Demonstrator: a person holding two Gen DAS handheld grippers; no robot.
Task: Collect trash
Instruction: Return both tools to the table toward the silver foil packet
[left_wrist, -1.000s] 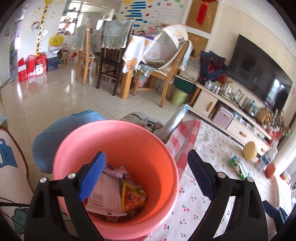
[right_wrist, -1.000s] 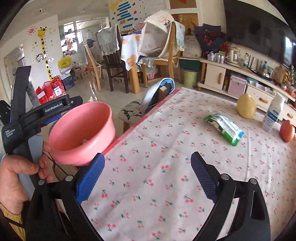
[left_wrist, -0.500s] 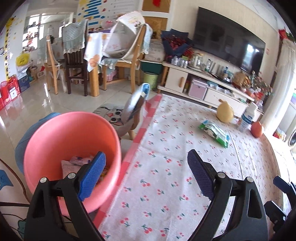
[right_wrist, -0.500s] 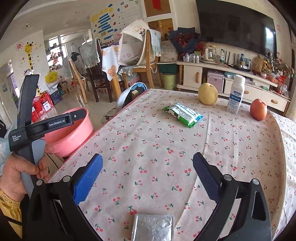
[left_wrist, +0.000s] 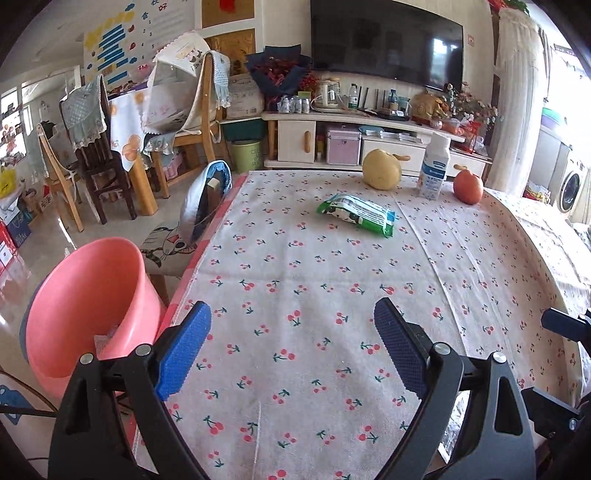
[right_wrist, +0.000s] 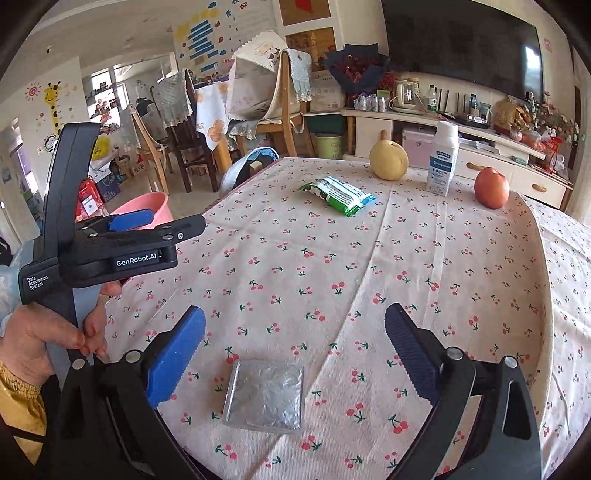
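Your left gripper (left_wrist: 291, 354) hangs over the near left part of the cherry-print tablecloth (left_wrist: 332, 280), its blue-padded fingers (left_wrist: 183, 349) spread wide with nothing between them. Just off the table's left edge sits the pink bin (left_wrist: 86, 310) — some paper scraps show at its bottom, though little of them can be made out from the left wrist view.

Your right gripper (right_wrist: 295, 358) is also spread wide and holds nothing. Directly between its fingers, lying flat on the cloth at the near edge, is a silver foil packet (right_wrist: 264, 395); neither pad touches it. From the right wrist view you can see your left hand (right_wrist: 40, 339) wrapped around the left gripper's black handle at the left side, with the pink bin behind it.

Farther across the table, a green snack wrapper (left_wrist: 356, 215) lies on its side, well apart from the foil packet. Beyond it along the far edge stand three things in a row — a yellow pear (left_wrist: 381, 169) on the left, a white bottle (left_wrist: 434, 166) upright just to its right, and a red apple (left_wrist: 468, 186) farthest right. None of them touches the wrapper.

A chair with a cat-print cushion (left_wrist: 166, 243) is drawn up at the table's left side, just beyond the bin.
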